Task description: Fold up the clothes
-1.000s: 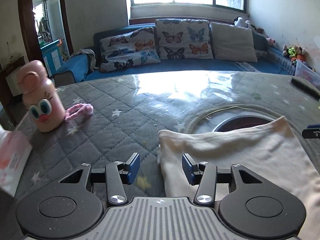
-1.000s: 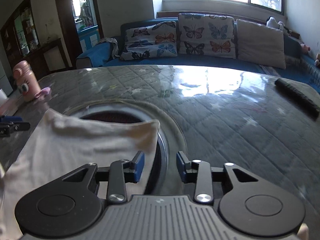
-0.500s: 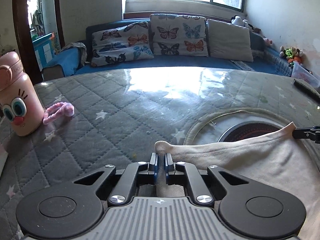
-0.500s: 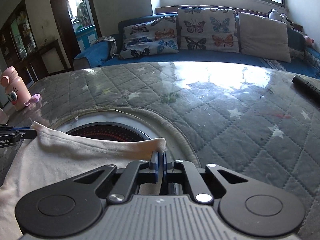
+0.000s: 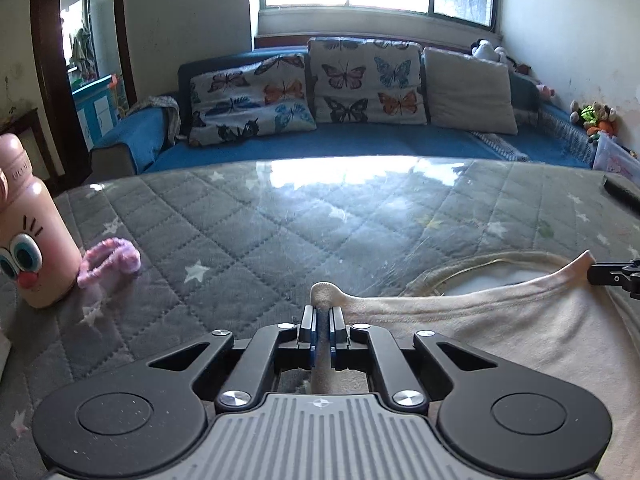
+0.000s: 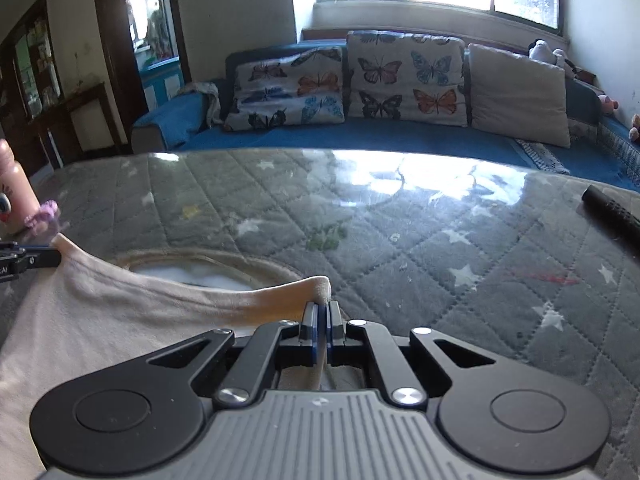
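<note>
A cream garment point(image 5: 480, 332) lies on the grey quilted table, stretched between both grippers. My left gripper point(image 5: 322, 316) is shut on the garment's left corner, which pokes up past the blue pads. In the right wrist view my right gripper point(image 6: 322, 312) is shut on the opposite corner of the same cream garment point(image 6: 100, 312). Each gripper shows in the other's view: the right one at the far right edge point(image 5: 612, 274), the left one at the far left edge point(image 6: 24, 262). The taut front hem runs between them.
A pink cartoon-face bottle point(image 5: 28, 232) with a purple fuzzy loop point(image 5: 110, 262) stands at the left. A black remote point(image 6: 612, 212) lies at the right. A round cut-out with a cream rim point(image 5: 480, 270) lies under the garment. A blue sofa point(image 5: 360, 140) with butterfly cushions sits beyond.
Both grippers went from open beside the garment's corners to shut on them. They then moved forward over the table, drawing the hem along with them.
</note>
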